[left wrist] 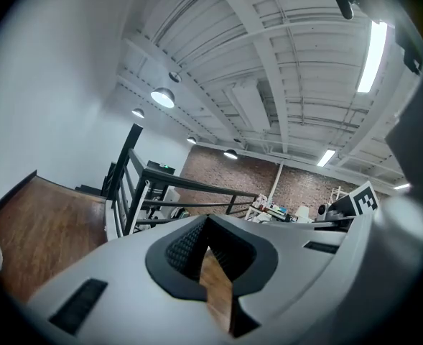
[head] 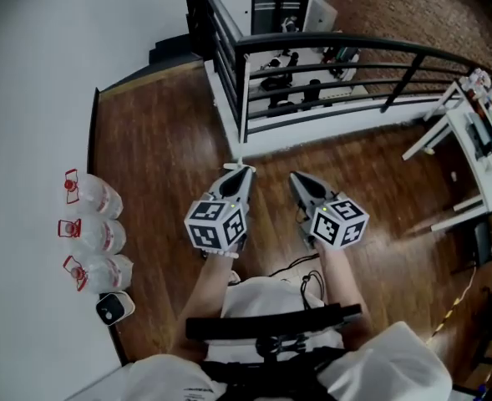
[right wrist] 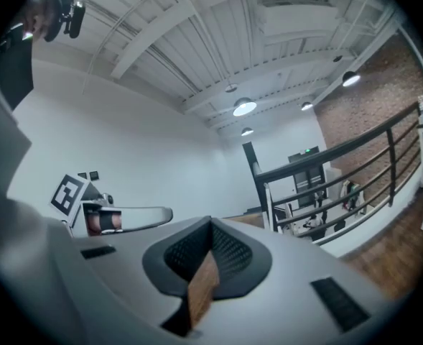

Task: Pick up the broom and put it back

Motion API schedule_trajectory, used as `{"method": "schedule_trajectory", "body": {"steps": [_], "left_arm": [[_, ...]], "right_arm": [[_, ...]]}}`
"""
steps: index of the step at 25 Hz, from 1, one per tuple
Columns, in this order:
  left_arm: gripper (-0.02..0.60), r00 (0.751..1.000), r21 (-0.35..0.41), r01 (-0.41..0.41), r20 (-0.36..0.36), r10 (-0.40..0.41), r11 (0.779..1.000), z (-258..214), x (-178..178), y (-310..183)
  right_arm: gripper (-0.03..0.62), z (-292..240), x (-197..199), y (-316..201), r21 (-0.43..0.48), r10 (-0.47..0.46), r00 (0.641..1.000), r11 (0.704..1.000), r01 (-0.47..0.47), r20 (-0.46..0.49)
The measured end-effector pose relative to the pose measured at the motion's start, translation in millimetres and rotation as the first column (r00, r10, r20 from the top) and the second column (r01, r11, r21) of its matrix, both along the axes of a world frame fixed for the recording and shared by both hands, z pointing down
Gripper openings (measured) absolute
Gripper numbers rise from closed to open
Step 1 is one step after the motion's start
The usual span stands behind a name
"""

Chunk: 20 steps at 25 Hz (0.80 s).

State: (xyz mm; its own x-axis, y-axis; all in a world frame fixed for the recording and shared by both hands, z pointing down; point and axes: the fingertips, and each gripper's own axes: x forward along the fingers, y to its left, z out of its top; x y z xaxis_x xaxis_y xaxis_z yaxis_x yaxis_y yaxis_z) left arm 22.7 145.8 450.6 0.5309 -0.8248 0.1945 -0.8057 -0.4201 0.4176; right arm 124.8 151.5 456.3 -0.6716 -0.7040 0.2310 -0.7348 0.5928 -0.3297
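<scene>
No broom shows in any view. In the head view my left gripper (head: 241, 170) and my right gripper (head: 296, 176) are held side by side over the wooden floor (head: 162, 140), both pointing toward the black railing (head: 329, 53). In the left gripper view the left gripper (left wrist: 206, 220) has its jaws closed tip to tip with nothing between them. The right gripper (right wrist: 211, 223) in its own view is likewise shut and empty. The right gripper view also catches the left gripper's marker cube (right wrist: 69, 192) off to the left.
Three large water bottles (head: 91, 236) lie along the white wall at the left, with a small white device (head: 114, 307) beside them. A white table frame (head: 479, 140) stands at the right. A black cable (head: 300, 266) runs over the floor near the person's feet.
</scene>
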Motion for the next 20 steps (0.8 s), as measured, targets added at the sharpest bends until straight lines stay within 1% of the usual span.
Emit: {"method": "schedule_trajectory", "body": {"steps": [3, 7, 11, 20], "left_arm": [[-0.006, 1.0, -0.004, -0.022, 0.013, 0.022, 1.0, 1, 26, 10], [-0.006, 1.0, -0.004, -0.016, 0.021, 0.016, 1.0, -2, 40, 18], [-0.006, 1.0, -0.003, 0.0, 0.021, 0.0, 1.0, -3, 43, 21], [-0.006, 1.0, -0.012, 0.016, 0.018, -0.016, 1.0, 5, 36, 21]], "right_arm": [[0.008, 6, 30, 3, -0.018, 0.047, 0.999, 0.999, -0.047, 0.003], [0.008, 1, 42, 8, -0.002, 0.043, 0.999, 0.999, -0.043, -0.004], [0.008, 3, 46, 10, -0.003, 0.03, 1.0, 1.0, -0.03, -0.001], [0.008, 6, 42, 7, -0.005, 0.025, 1.0, 1.0, -0.025, 0.003]]}}
